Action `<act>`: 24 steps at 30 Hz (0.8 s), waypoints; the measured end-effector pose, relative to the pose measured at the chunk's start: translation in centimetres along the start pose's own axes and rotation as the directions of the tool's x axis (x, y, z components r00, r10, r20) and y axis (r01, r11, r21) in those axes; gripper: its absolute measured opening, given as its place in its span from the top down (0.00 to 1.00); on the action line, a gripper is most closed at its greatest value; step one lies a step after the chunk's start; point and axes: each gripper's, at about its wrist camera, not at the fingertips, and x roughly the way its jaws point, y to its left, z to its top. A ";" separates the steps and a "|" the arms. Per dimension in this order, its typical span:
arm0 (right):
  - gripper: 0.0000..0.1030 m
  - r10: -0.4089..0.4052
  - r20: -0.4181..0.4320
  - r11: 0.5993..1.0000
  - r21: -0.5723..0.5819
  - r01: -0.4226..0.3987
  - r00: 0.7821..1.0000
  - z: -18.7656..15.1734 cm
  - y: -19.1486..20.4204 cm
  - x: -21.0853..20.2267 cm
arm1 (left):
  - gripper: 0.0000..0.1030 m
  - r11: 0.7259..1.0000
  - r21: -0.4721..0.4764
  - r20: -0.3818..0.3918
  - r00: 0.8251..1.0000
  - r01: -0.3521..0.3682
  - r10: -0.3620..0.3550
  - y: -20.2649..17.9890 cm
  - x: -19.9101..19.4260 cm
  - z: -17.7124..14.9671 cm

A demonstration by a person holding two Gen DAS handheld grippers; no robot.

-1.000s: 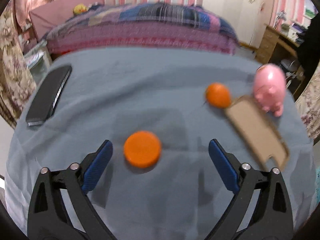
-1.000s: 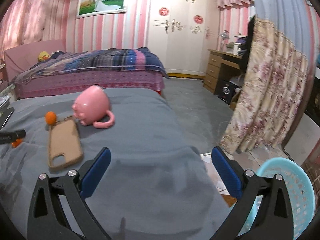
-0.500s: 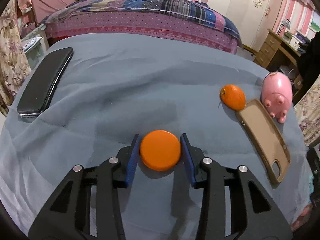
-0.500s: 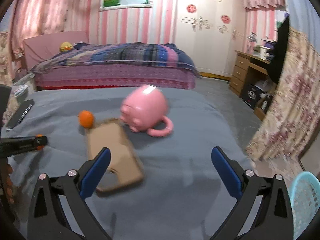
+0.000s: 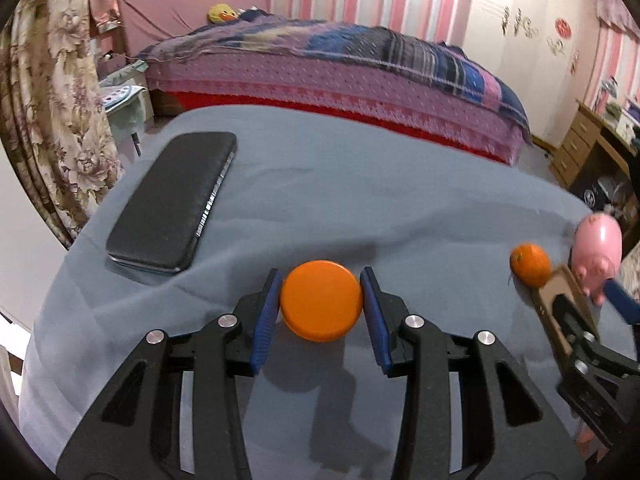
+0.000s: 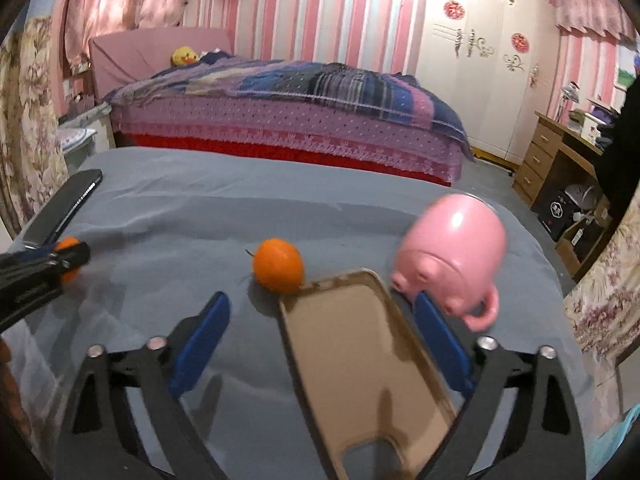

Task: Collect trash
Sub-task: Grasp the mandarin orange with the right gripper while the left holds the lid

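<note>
Orange disc (image 5: 321, 300) pinched between left gripper (image 5: 321, 312) pads — right gripper (image 6: 320, 328) jaws closing astride phone case (image 6: 360, 360).

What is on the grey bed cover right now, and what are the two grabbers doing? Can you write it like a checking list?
Surface: grey cloth cover, wrinkled.
Job's things: flat round orange disc, clamped in the left gripper; tan rubbery phone case, lying open side up.
Clutter: small orange fruit touching the case's far corner; pink pig-shaped mug beside the case; black rectangular case at the left edge.
Grippers: left shut on the disc; right gripper closing, the case between its pads, not yet pinched.
Cables: nothing seen.
Surroundings: bed with purple plaid quilt, white wardrobe, wooden desk.
</note>
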 end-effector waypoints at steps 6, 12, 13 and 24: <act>0.37 0.036 -0.076 0.999 0.014 -0.035 0.996 1.4 1.2 2.9 | 0.62 0.998 -0.053 0.015 1.000 0.023 -0.022 1.0 0.2 0.6; 0.54 0.056 -0.116 0.998 0.012 -0.055 0.992 1.8 1.8 5.0 | 0.62 0.997 -0.065 0.002 1.000 0.029 -0.029 1.3 0.5 0.4; 0.58 0.055 -0.114 0.998 0.007 -0.054 0.992 1.8 1.9 5.0 | 0.62 0.997 -0.064 0.002 1.000 0.031 -0.030 1.3 0.5 0.4; 0.71 0.093 -0.038 0.996 0.001 -0.093 0.995 0.8 0.8 2.5 | 0.62 0.999 -0.024 0.025 0.999 0.043 -0.042 -0.3 -0.2 0.3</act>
